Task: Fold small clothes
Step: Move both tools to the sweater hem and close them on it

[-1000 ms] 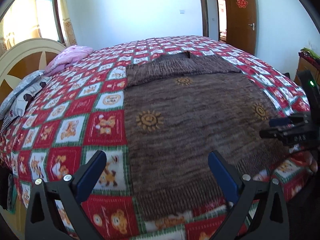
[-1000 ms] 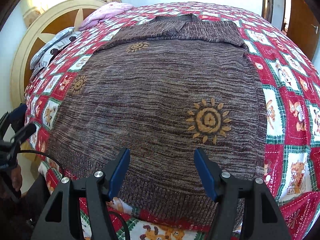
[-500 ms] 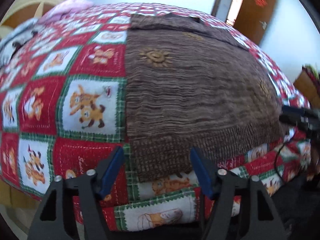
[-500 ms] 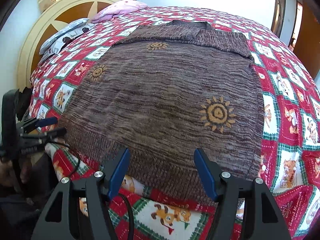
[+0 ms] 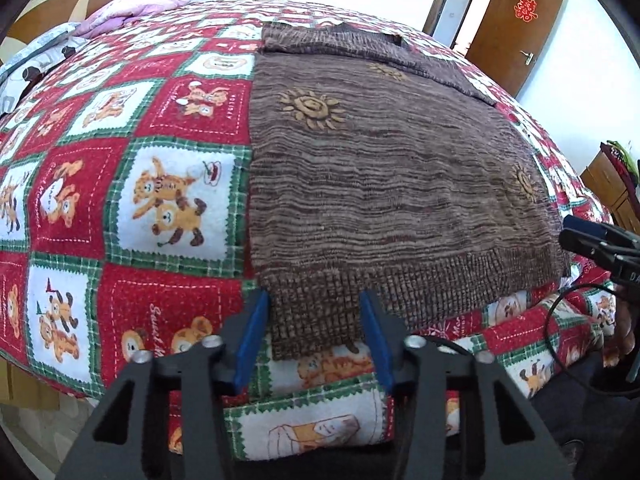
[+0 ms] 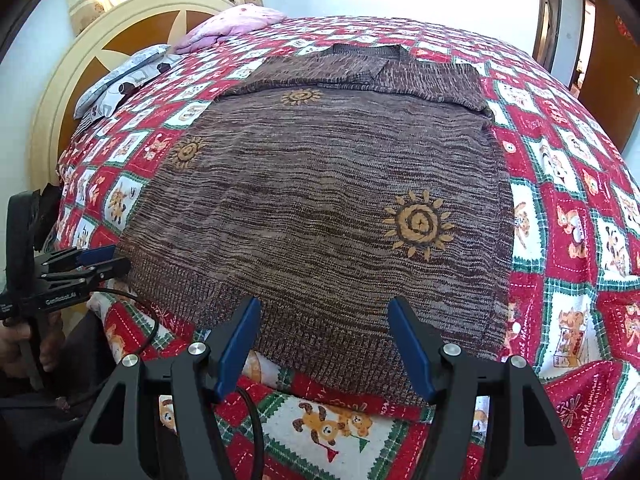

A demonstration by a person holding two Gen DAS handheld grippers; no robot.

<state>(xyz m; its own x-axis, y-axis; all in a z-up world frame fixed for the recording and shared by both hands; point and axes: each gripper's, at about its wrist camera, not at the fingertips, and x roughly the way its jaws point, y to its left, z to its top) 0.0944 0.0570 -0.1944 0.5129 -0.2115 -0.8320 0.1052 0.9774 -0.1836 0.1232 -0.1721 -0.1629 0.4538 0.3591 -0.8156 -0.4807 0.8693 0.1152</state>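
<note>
A brown knit sweater with orange sun motifs lies flat on the bed, sleeves folded across its top; it also shows in the right wrist view. My left gripper is open, its blue fingers on either side of the ribbed hem's left corner, which hangs over the bed edge. My right gripper is open at the hem's right part, fingers straddling the ribbing without closing. Each gripper shows in the other's view: the right one, the left one.
A red, green and white patchwork quilt covers the bed. Pillows and a pink cloth lie by the round headboard. A wooden door stands open at the far right. A cabinet stands right of the bed.
Both grippers have dropped and moved in to the sweater's hem at the bed edge. The left gripper's fingers have narrowed around the hem's corner.
</note>
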